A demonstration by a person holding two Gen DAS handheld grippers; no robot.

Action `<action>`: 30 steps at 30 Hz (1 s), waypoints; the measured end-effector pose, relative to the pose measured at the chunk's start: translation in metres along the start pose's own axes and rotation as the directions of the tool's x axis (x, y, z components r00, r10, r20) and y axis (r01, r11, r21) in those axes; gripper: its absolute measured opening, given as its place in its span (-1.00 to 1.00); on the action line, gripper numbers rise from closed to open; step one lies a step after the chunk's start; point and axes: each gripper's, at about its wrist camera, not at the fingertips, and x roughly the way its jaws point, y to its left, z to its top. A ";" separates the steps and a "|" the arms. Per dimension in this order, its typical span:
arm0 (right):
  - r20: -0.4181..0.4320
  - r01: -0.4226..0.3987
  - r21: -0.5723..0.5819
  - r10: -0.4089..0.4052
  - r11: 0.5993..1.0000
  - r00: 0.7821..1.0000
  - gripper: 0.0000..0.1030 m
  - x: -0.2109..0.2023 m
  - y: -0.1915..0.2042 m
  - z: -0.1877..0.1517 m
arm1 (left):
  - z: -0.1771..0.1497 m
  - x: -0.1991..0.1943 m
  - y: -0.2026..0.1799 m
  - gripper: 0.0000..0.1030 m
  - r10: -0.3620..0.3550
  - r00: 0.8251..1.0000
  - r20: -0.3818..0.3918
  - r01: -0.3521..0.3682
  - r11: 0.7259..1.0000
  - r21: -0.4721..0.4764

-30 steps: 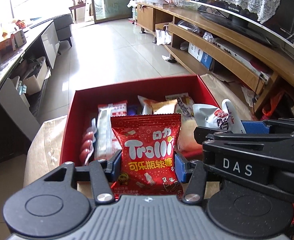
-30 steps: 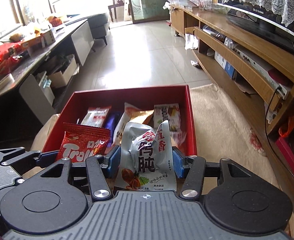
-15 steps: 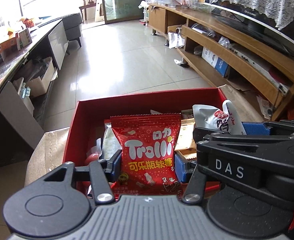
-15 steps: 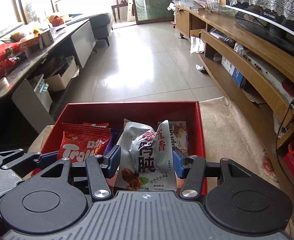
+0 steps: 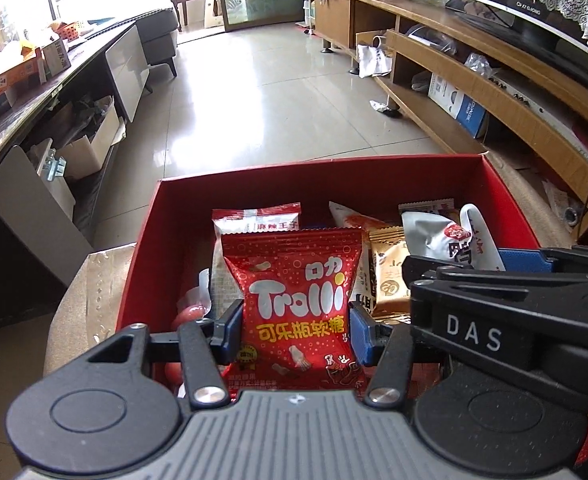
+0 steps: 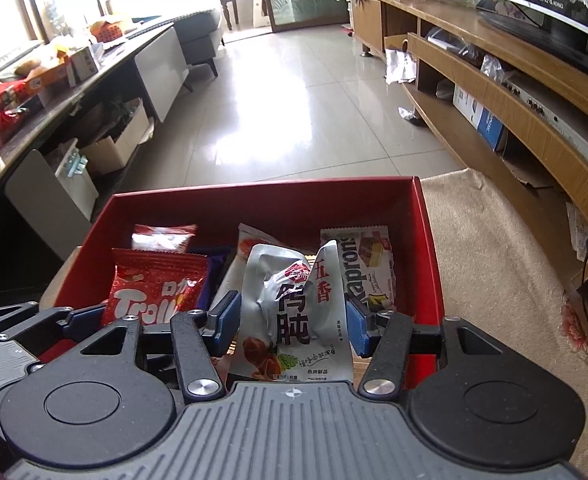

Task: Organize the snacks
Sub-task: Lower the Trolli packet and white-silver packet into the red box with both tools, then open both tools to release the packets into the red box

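My left gripper (image 5: 294, 330) is shut on a red Trolli candy bag (image 5: 294, 300) and holds it upright over the near side of a red box (image 5: 318, 174). My right gripper (image 6: 292, 322) is shut on a silver snack pouch (image 6: 290, 312), held over the same red box (image 6: 270, 204), just right of the Trolli bag (image 6: 154, 292). The box holds several other snack packets, among them a wafer pack (image 6: 370, 268) and a gold packet (image 5: 388, 276). The right gripper's body (image 5: 506, 320) shows in the left wrist view.
The box sits on a beige cloth-covered surface (image 6: 494, 264). A long wooden TV cabinet (image 6: 494, 80) runs along the right. A dark low table (image 5: 34, 108) with clutter is at the left. Tiled floor (image 5: 262, 92) lies beyond the box.
Both grippers, still holding their packets, have shifted over the box; the view first dropped and moved forward, then rose a little, showing more of the box's contents again.
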 end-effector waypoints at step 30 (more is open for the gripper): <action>-0.004 0.021 0.038 -0.021 0.999 1.000 0.52 0.001 -0.013 0.002 | 0.005 0.000 0.010 0.28 0.012 1.000 -0.015 -0.012 1.000 -0.020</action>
